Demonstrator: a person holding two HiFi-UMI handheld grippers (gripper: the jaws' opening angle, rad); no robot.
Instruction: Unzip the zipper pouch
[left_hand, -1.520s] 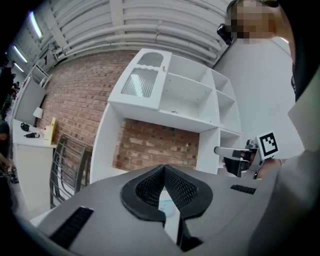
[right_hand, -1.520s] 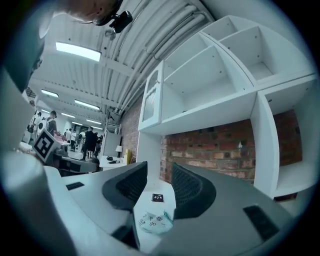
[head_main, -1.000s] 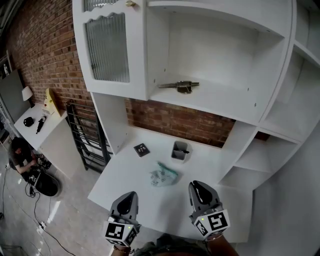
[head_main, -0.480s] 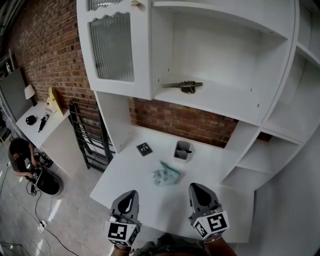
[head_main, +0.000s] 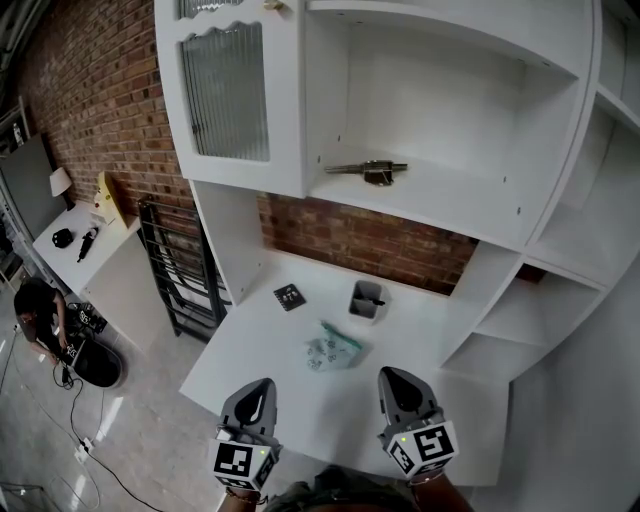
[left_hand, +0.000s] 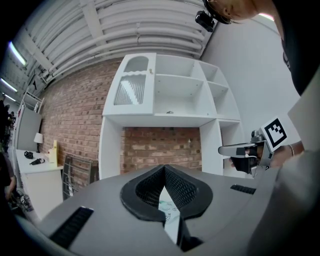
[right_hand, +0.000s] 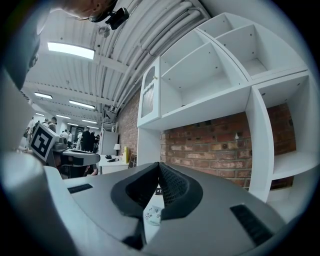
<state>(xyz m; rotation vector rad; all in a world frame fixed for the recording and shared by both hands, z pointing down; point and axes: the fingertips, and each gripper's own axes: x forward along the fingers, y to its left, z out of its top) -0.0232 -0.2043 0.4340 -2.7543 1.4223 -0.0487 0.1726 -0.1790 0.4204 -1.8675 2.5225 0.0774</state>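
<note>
Where the zipper pouch (head_main: 331, 350) lies, the table (head_main: 255, 350) edges stand clear.

Head view looks steeply down; both gripper views face the shared shelving (head_main: 450, 200).

There were one pale green fabric zipper pouch (head_main: 332, 350), one grey square pot (head_main: 366, 301), one small black square card (head_main: 289, 296), one metal tool (head_main: 370, 171) on the far shelf, and two grey grippers near: left gripper (head_main: 262, 384) and right gripper (head_main: 392, 374).

We see a white desk top (head_main: 250, 370) with a pale green zipper pouch (head_main: 331, 350), small black square (head_main: 288, 296), grey square cup (head_main: 366, 301).
</note>
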